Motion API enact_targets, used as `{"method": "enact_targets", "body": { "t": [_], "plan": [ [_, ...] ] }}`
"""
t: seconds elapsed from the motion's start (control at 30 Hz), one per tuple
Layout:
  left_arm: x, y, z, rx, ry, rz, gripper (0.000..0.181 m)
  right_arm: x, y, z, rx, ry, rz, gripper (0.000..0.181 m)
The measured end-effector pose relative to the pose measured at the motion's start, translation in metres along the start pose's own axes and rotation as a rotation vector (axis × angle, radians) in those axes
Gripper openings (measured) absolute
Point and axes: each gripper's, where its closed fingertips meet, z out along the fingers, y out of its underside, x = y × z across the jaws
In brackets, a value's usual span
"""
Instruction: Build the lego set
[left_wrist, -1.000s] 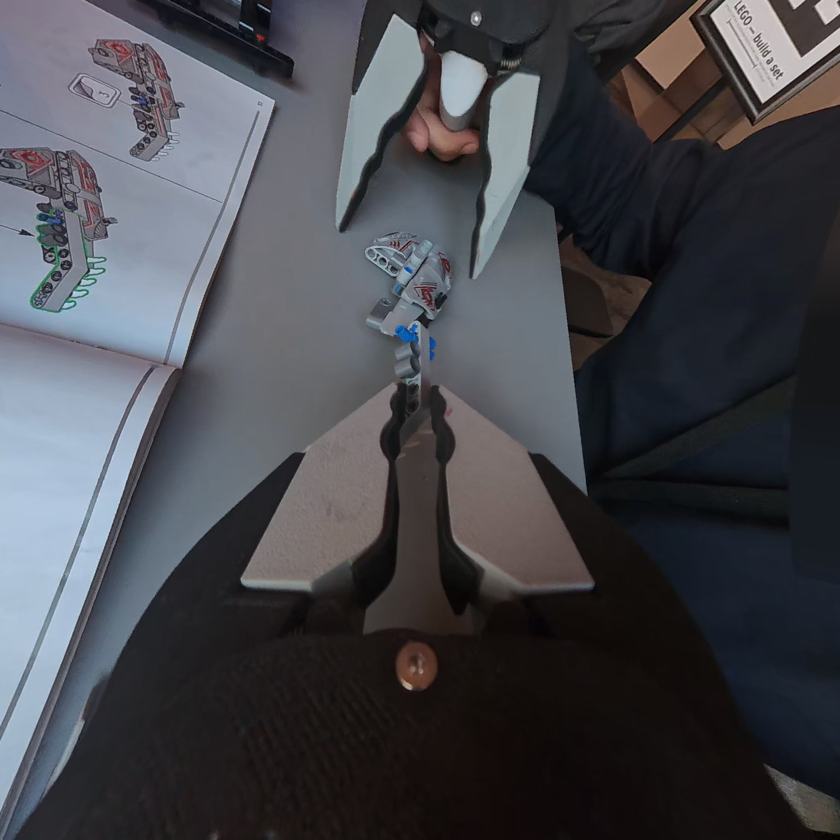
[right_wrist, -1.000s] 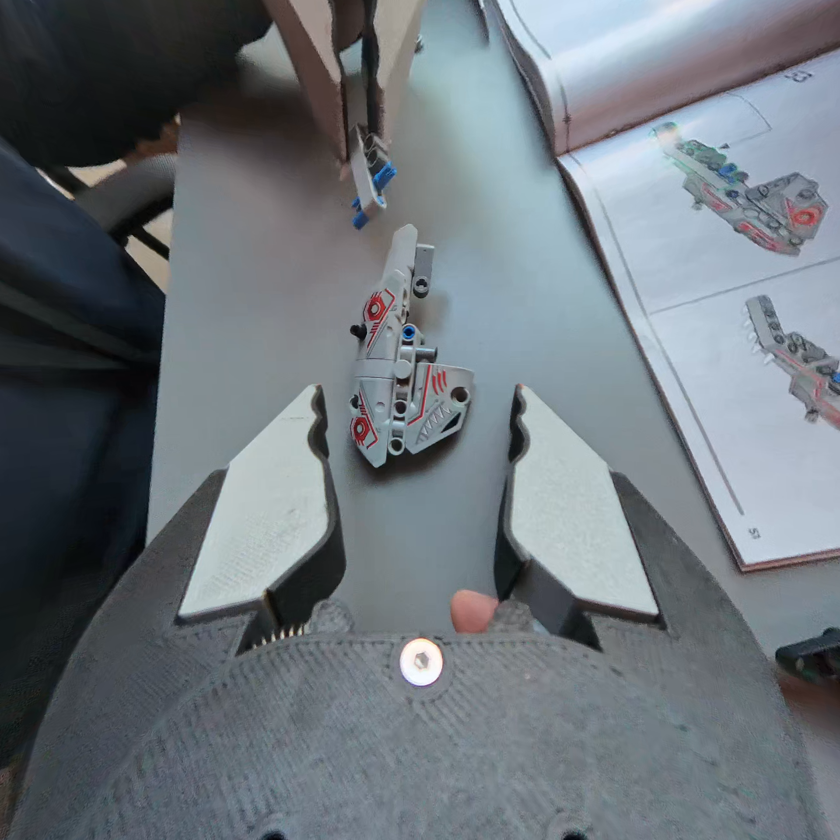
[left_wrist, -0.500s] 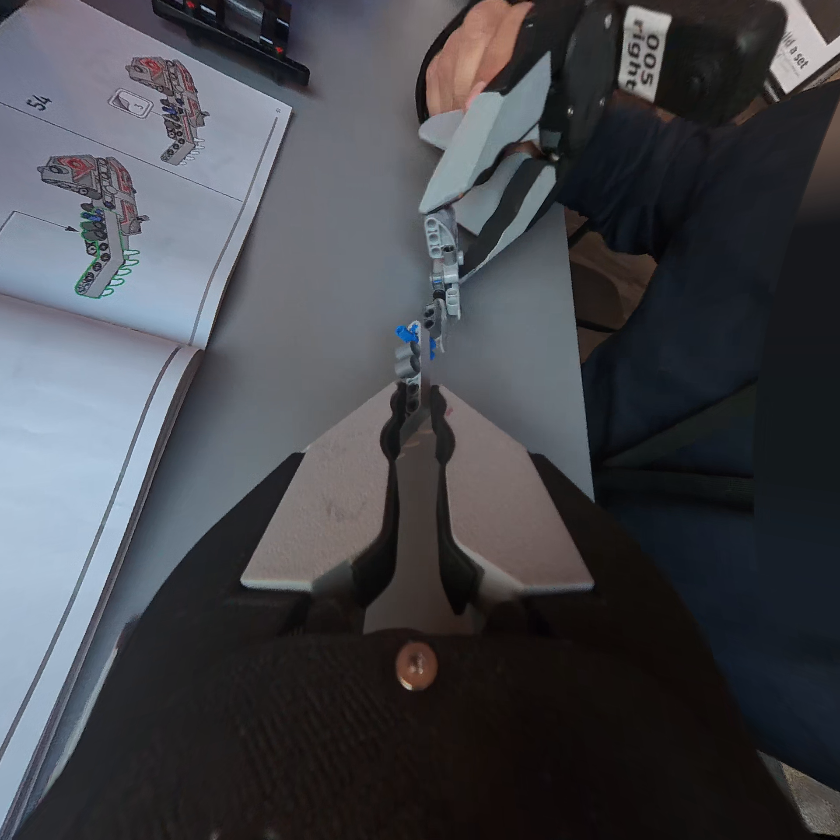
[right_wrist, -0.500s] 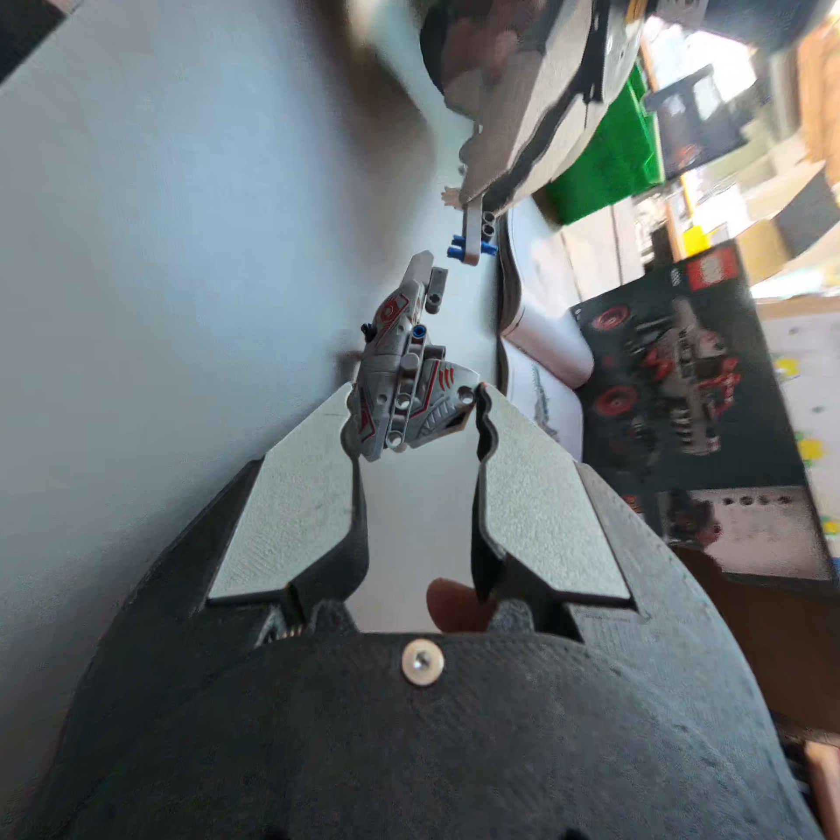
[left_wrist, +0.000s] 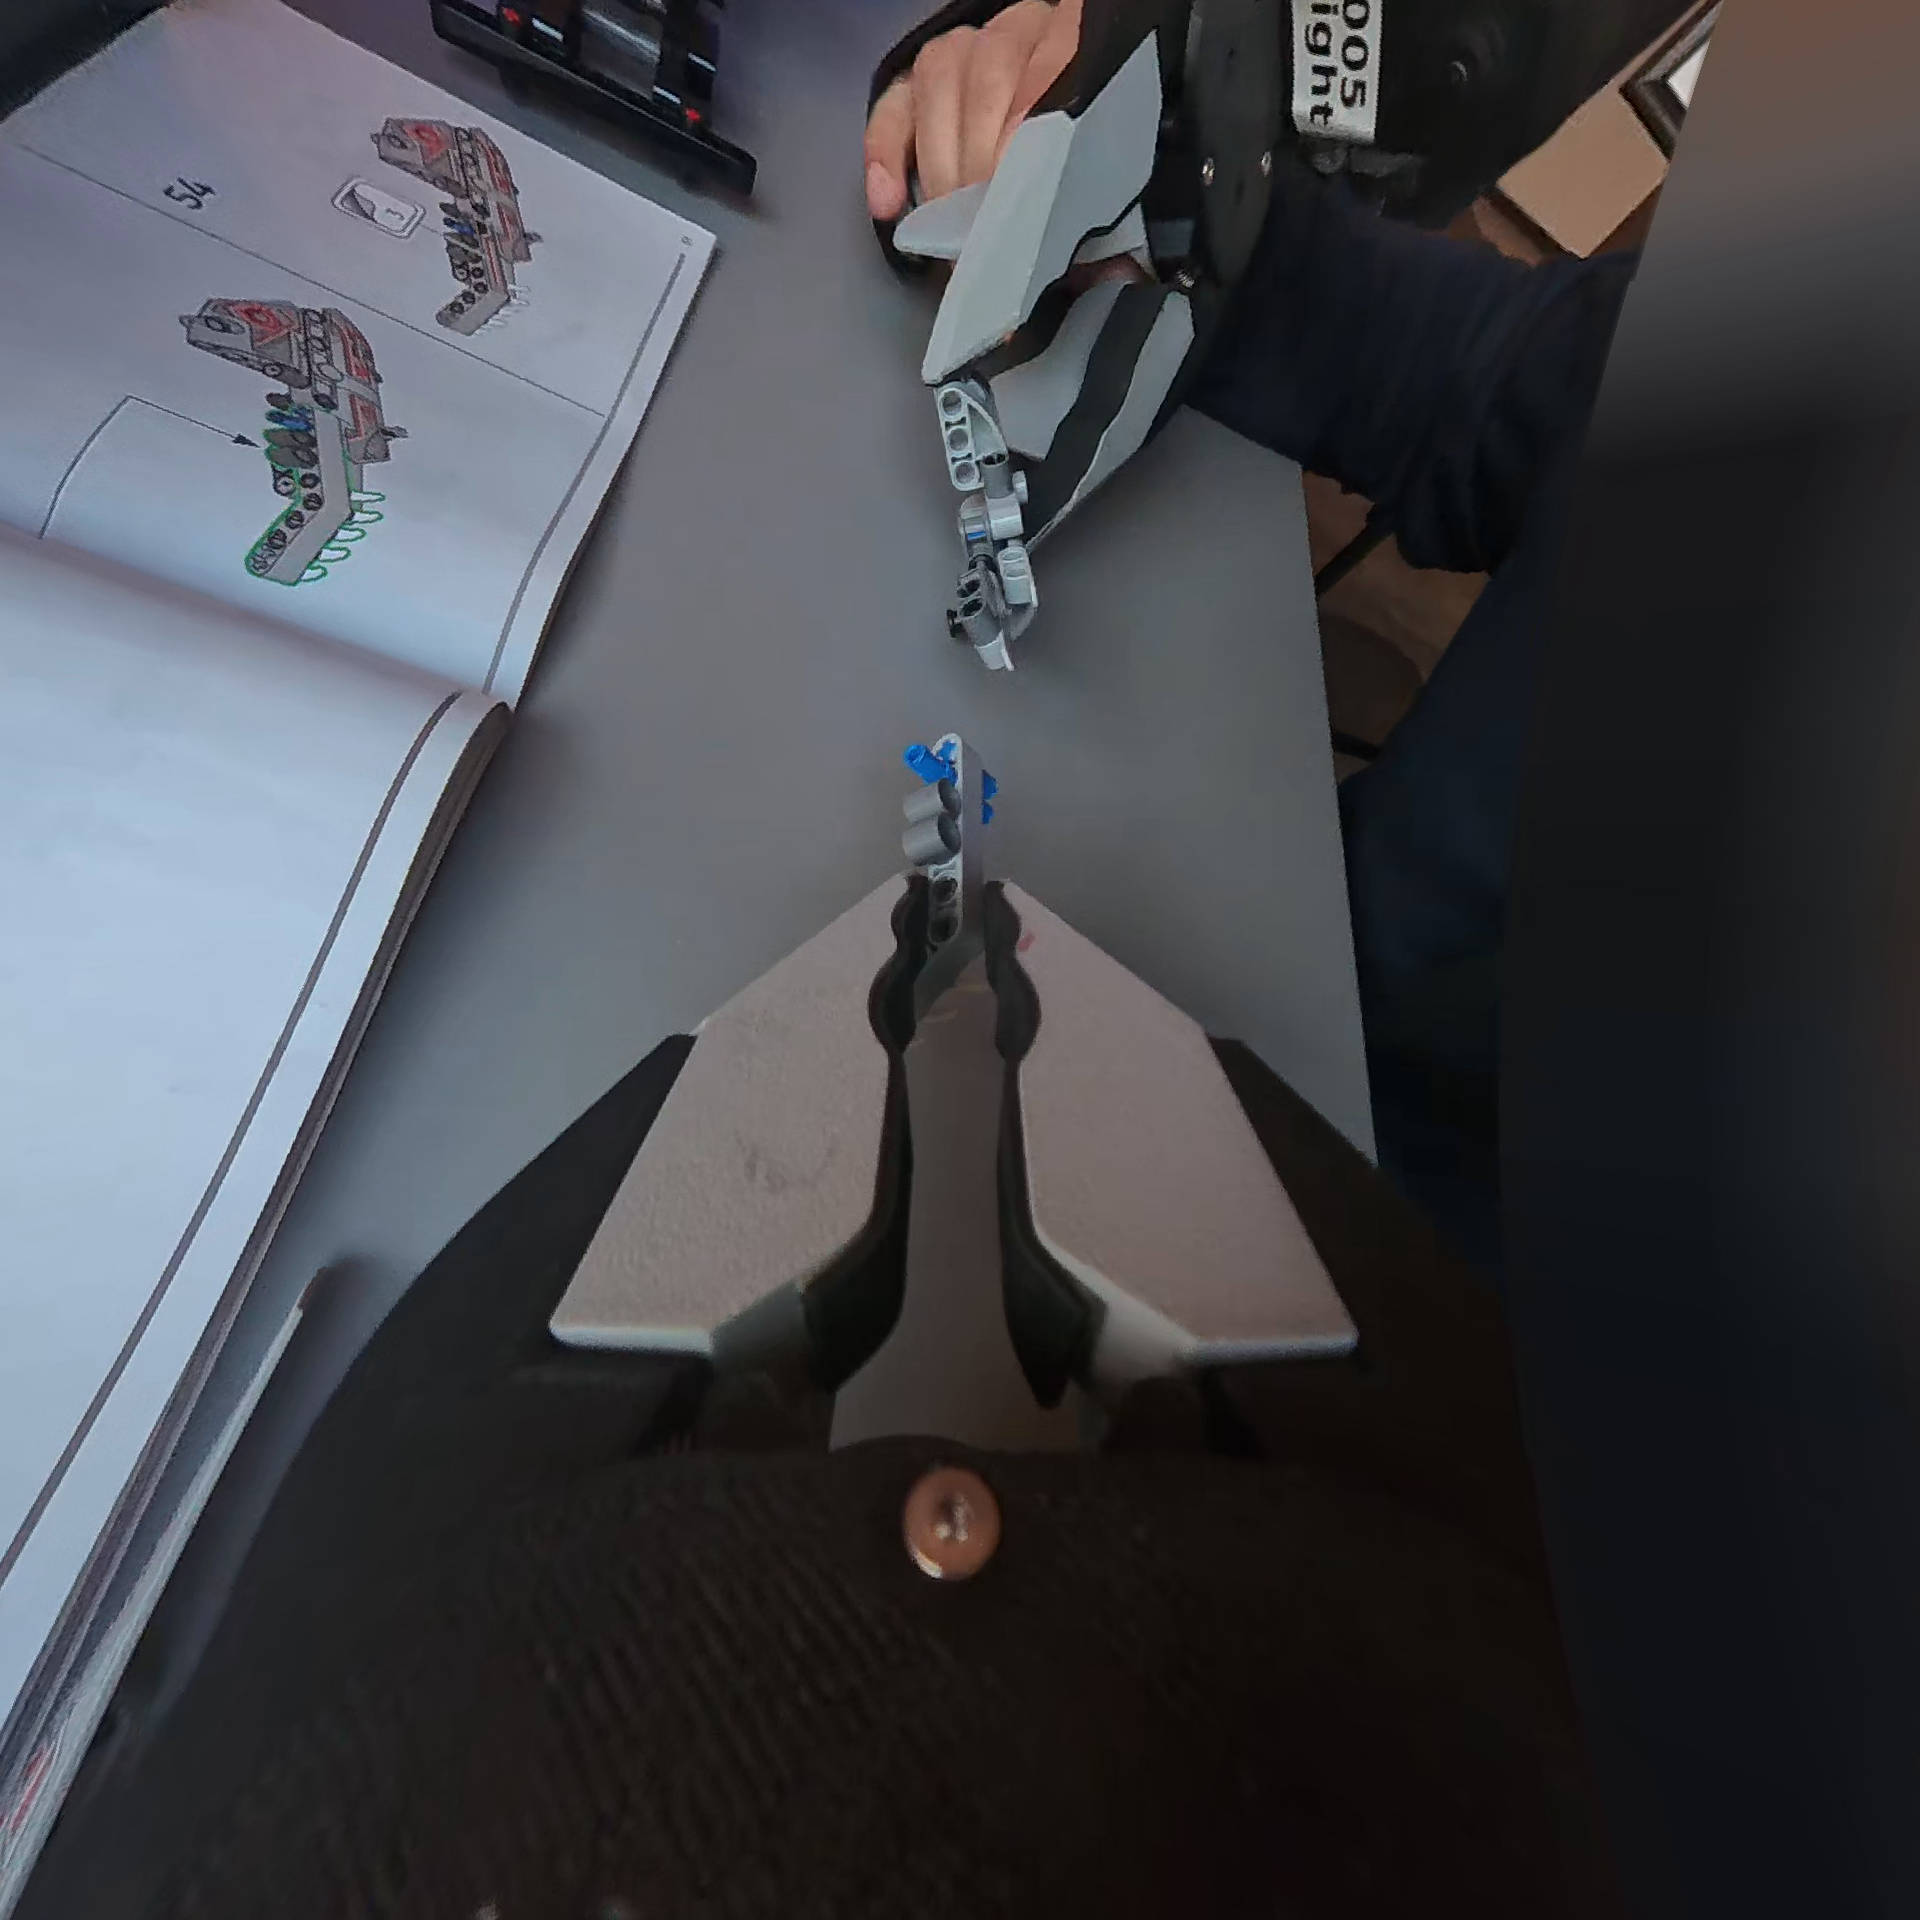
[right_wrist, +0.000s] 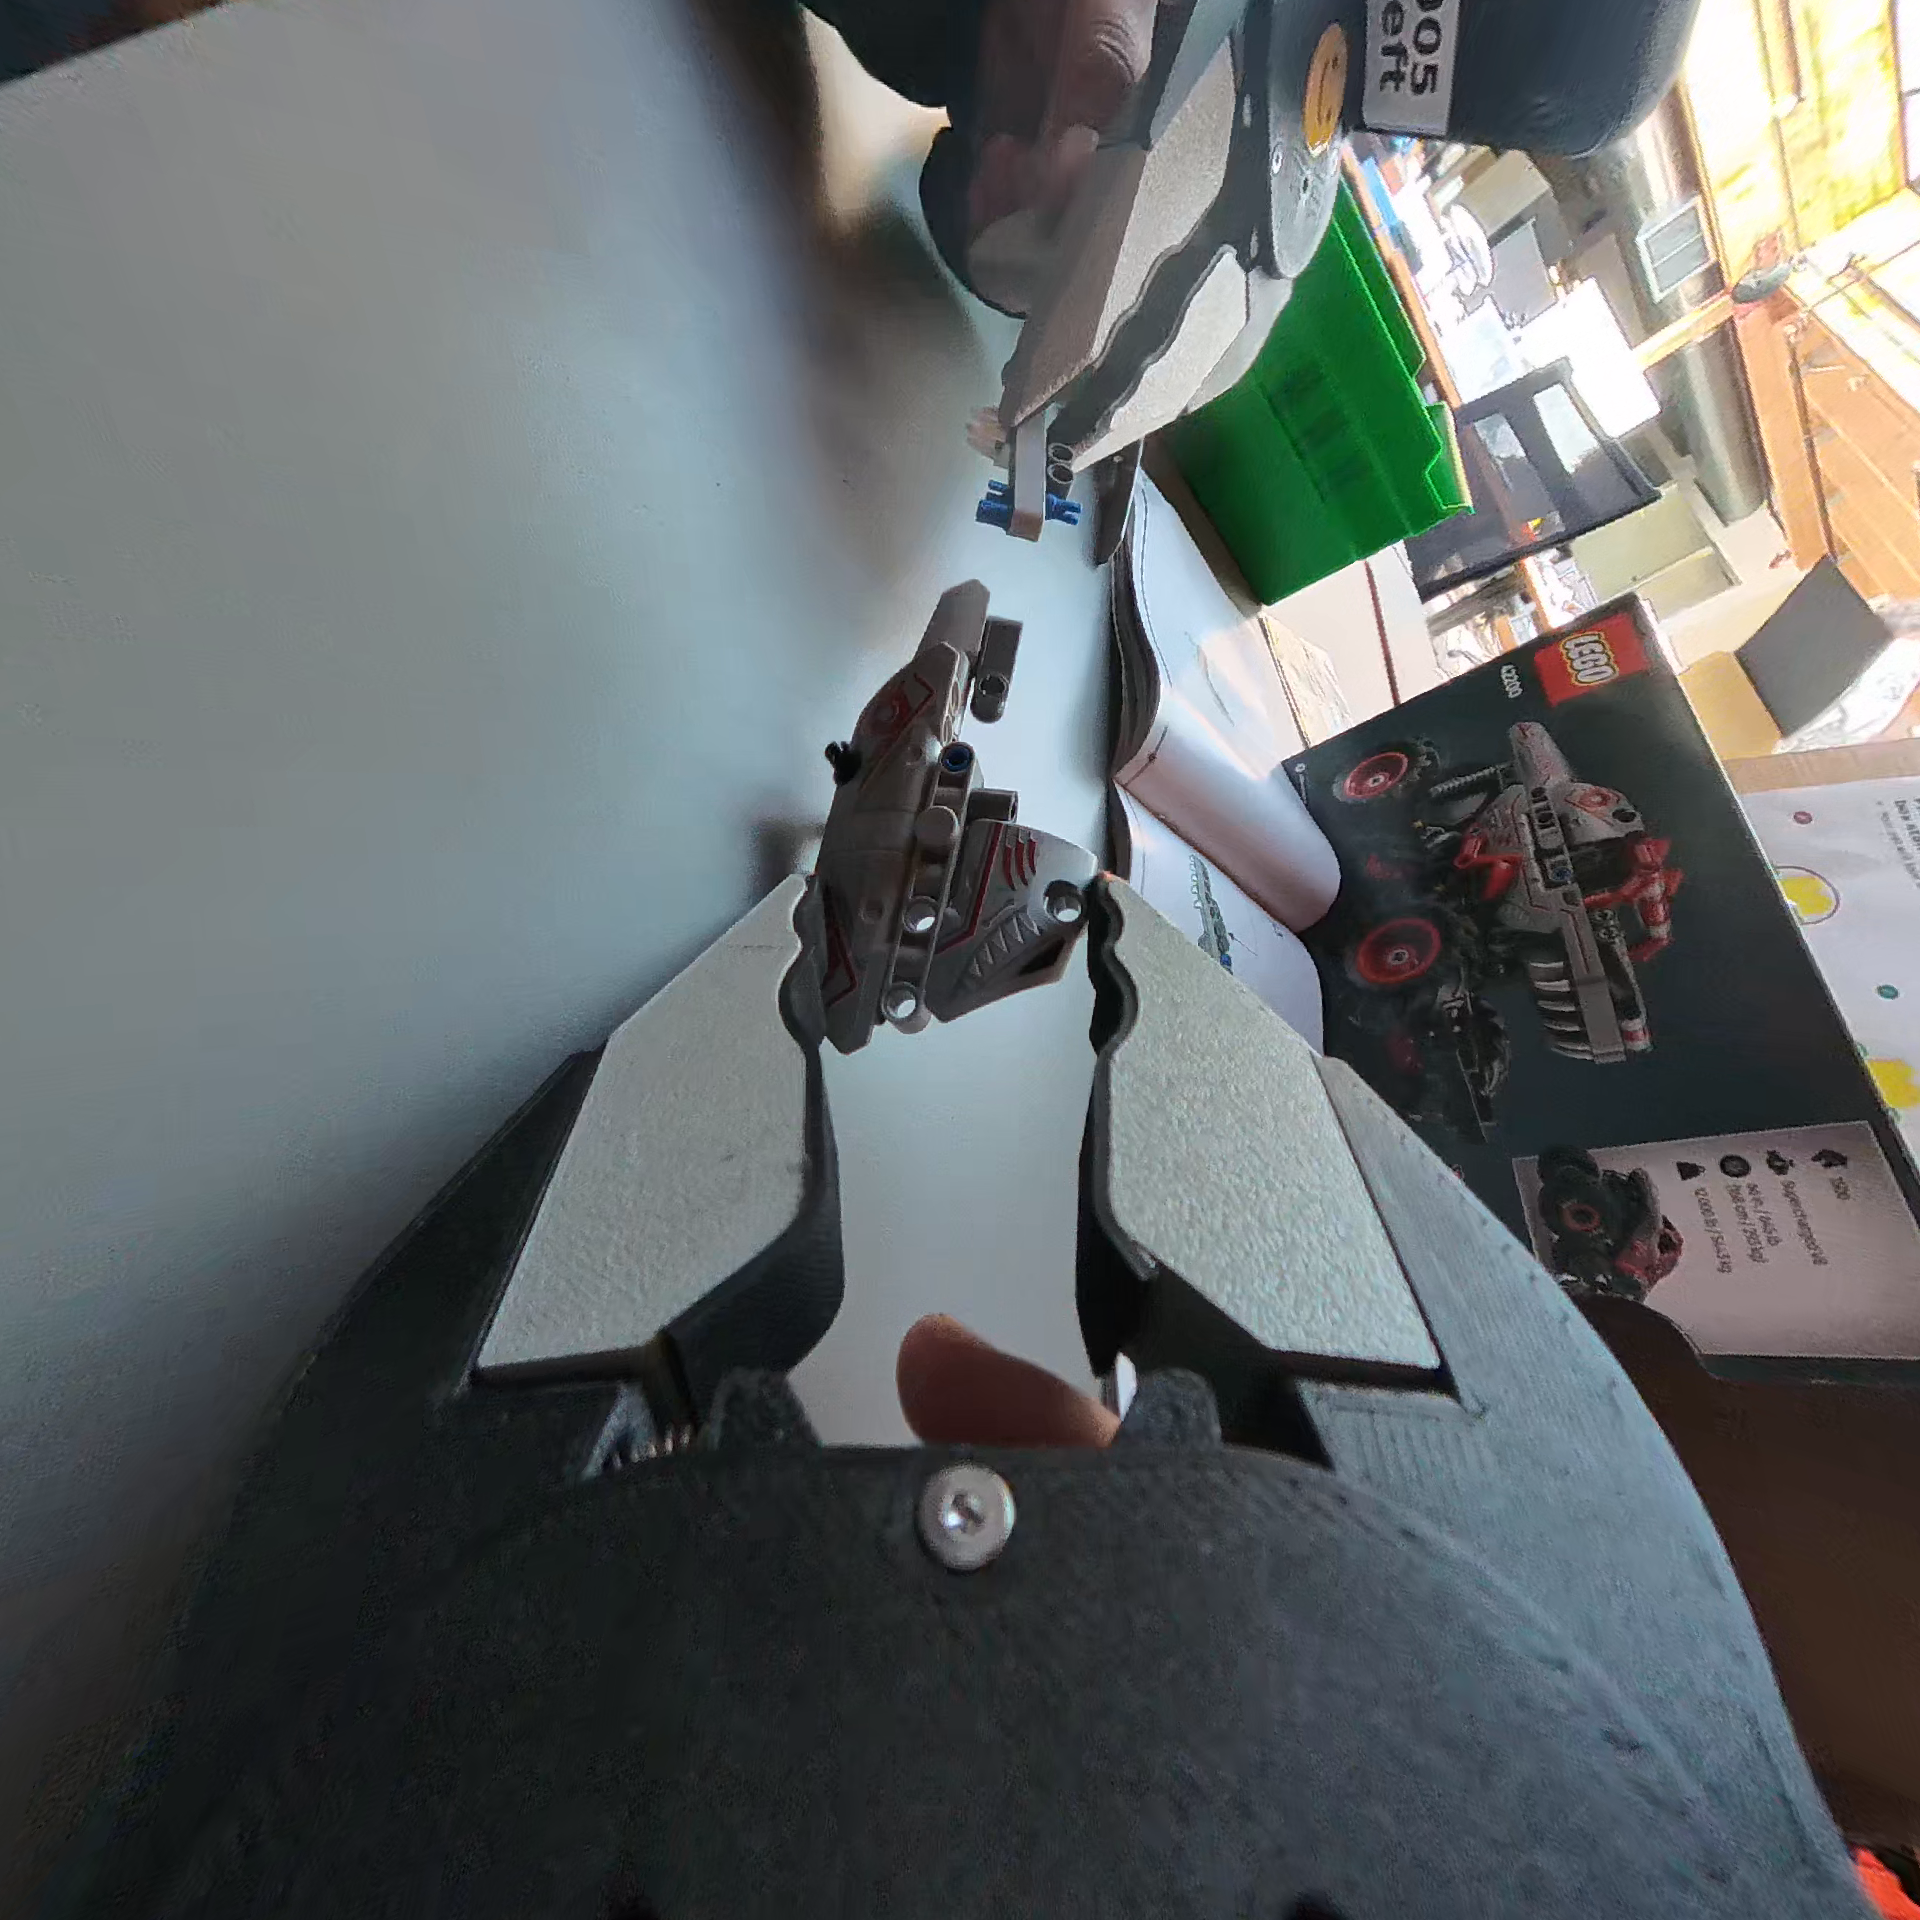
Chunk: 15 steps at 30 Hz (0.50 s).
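A grey beam (left_wrist: 948, 831) with blue pins is clenched in the left claw (left_wrist: 951, 914), its pinned end left free and aimed at the head (left_wrist: 982, 520). The head, a grey and red panelled assembly (right_wrist: 935, 883), is clenched across its width in the right claw (right_wrist: 945, 935) and lifted off the bench (left_wrist: 727, 623), apparently so its holes can be lined up with the pins. The two parts are held near but apart, beside the open manual (left_wrist: 343, 343), where the joining step seems to be shown.
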Motion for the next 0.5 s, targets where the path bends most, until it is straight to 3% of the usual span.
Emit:
{"method": "enact_targets", "body": {
  "t": [0.5],
  "plan": [
    [-0.005,0.003,0.000,0.013,-0.028,0.023,0.007,-0.007,-0.011,0.003,-0.089,0.019,-0.269,0.048]
  ]
}}
